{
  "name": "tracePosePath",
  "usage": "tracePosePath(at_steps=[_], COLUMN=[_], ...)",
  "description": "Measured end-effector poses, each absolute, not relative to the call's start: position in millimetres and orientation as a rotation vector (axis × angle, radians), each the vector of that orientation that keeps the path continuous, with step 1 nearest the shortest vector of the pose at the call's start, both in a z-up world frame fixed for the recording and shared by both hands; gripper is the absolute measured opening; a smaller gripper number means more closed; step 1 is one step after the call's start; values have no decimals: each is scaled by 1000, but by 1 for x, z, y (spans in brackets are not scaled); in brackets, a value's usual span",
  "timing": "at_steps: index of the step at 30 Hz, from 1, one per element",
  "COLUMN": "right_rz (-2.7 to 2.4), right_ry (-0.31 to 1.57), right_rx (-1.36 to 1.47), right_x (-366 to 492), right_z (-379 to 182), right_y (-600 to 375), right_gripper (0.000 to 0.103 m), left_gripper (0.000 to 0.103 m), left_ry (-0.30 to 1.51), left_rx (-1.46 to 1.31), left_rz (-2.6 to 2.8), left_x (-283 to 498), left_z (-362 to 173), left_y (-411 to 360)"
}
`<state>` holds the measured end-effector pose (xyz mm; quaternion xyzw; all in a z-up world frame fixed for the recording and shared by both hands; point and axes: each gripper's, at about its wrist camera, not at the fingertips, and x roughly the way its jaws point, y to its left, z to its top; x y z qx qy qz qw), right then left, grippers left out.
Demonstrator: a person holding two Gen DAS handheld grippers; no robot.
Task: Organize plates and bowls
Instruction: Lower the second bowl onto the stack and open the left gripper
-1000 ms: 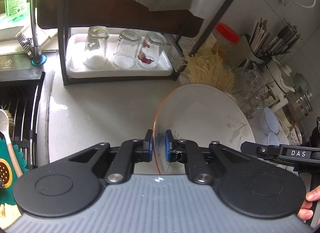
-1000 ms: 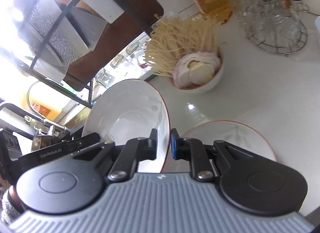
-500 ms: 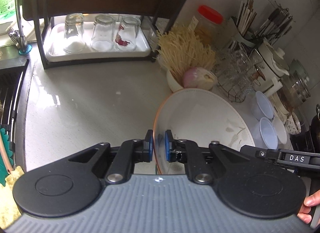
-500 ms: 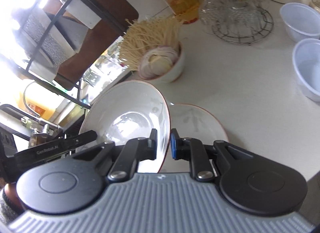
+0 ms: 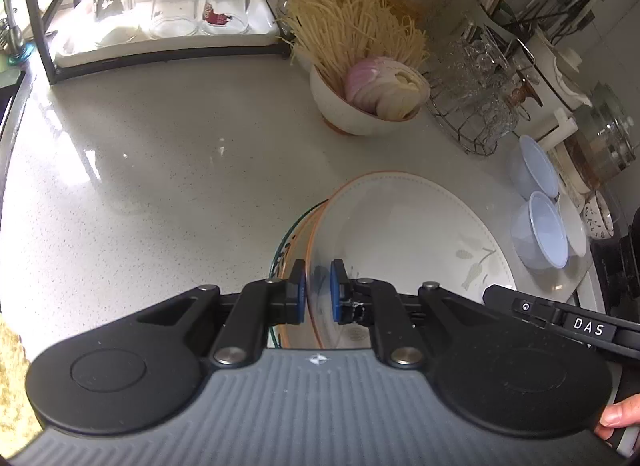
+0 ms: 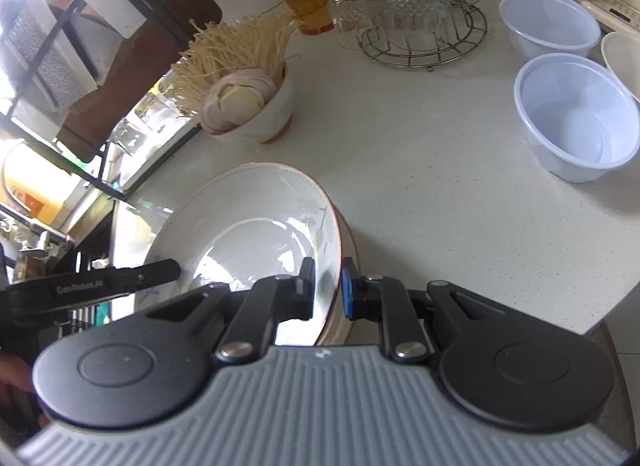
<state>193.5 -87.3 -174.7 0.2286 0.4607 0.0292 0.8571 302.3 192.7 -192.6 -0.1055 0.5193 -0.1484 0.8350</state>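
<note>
A white plate with an orange rim (image 5: 400, 225) (image 6: 248, 217) hangs tilted between both grippers, low over the counter. My left gripper (image 5: 318, 290) is shut on its left edge, blue pads on either side of the rim. On the opposite edge my right gripper (image 6: 328, 286) is shut the same way. Just beneath it a second plate (image 5: 286, 242) (image 6: 352, 244) lies on the counter, only its rim showing. I cannot tell whether the two plates touch.
A white bowl of enoki mushrooms and sliced onion (image 5: 352, 113) (image 6: 272, 113) stands behind the plates. Plastic bowls (image 5: 540, 229) (image 6: 576, 121) sit to the right, by a wire rack of glass cups (image 5: 476, 105) (image 6: 420, 13). A shelf with upturned glasses (image 5: 172, 5) is at the back left.
Both grippers carried the plate rightward along the counter and downward, away from the glass shelf. It now hangs over the plate lying on the counter. Both grips are unchanged.
</note>
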Motion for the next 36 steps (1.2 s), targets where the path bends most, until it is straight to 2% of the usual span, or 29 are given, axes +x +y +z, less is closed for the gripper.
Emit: tracePosePath(at_steps=[26,31,33,36], right_rz=[24,25,30,39], right_ry=[1003,1003,1005,1024], right_rx=[360,376,384,403], right_x=[208,210,210,214], right_z=[-185,-188,-189,-191], right_y=[-79,-79,-79,-81], right_gripper=[16,17,17,16], left_gripper=[16,22,32,41], left_ry=[1191,1218,1250,1277], left_rx=[-118,-145,-169,-233], left_rz=[-294,-296,-303,-299], left_x=[327,331,333,334], left_z=[-201,-199,-200,-199], left_y=[171,173,174,179])
